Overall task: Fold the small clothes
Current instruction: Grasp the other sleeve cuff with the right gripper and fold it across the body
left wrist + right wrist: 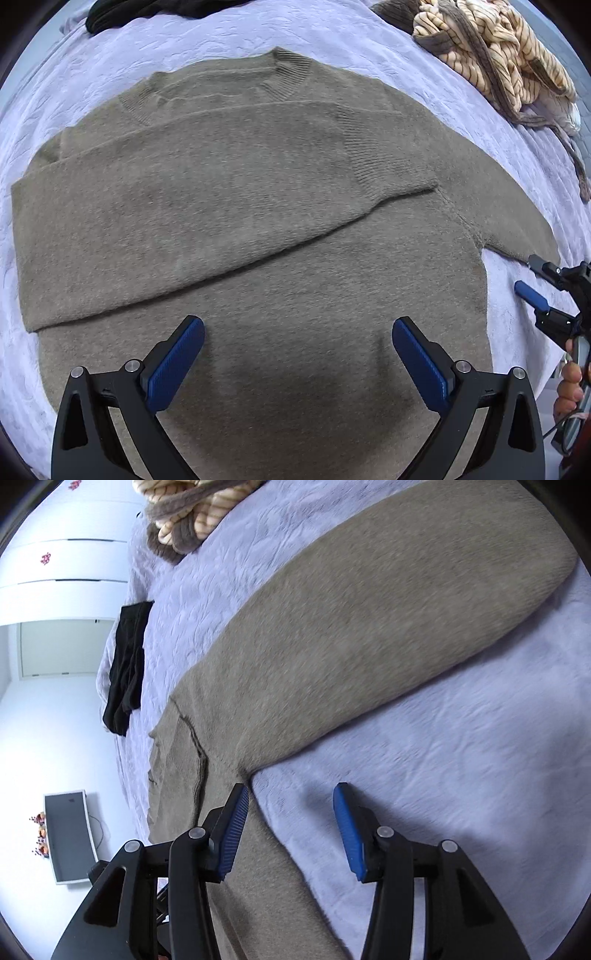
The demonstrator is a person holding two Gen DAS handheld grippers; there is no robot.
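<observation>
A grey-brown knitted sweater [258,206] lies flat on the lavender bedspread [388,48], neck away from me. Its left sleeve is folded across the chest. My left gripper [297,328] is open and empty, hovering over the sweater's lower body. My right gripper [291,797] is open and empty beside the sweater's right armpit, with the outstretched right sleeve [388,620] ahead of it. It also shows in the left wrist view [532,277] at the right edge, near the sleeve's underside.
A crumpled cream striped garment [491,55] lies at the far right of the bed. A black garment [125,668] lies at the far edge. A white wardrobe [66,565] and a monitor [70,849] stand beyond the bed.
</observation>
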